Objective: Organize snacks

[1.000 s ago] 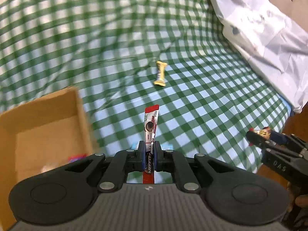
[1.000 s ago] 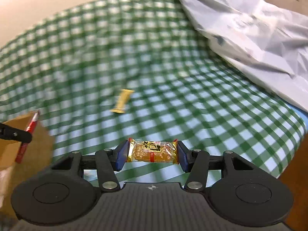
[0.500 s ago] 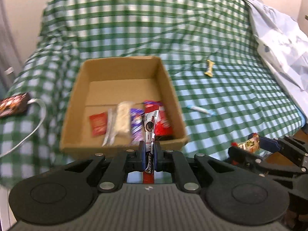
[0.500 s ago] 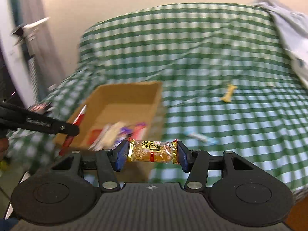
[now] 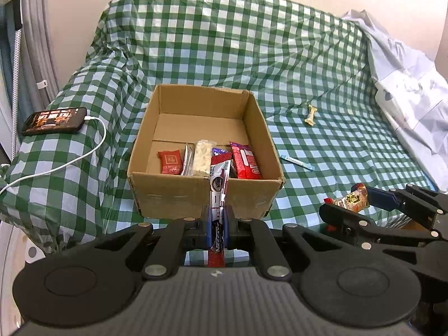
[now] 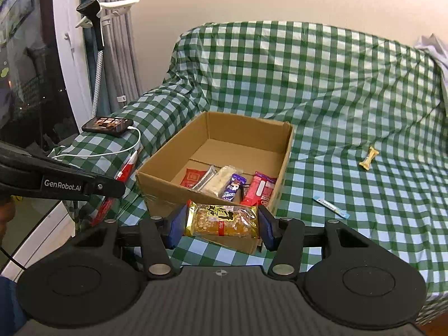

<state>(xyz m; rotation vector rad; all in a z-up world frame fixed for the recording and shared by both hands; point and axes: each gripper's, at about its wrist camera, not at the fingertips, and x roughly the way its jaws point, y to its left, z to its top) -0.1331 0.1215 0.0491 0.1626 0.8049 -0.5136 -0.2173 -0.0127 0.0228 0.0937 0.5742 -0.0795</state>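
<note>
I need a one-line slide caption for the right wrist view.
Right gripper holds a gold snack before the cardboard box on a checked cloth.

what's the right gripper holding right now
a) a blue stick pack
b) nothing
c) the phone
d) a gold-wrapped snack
d: the right gripper is shut on the gold-wrapped snack, held crosswise between its blue pads just short of the cardboard box.
</note>
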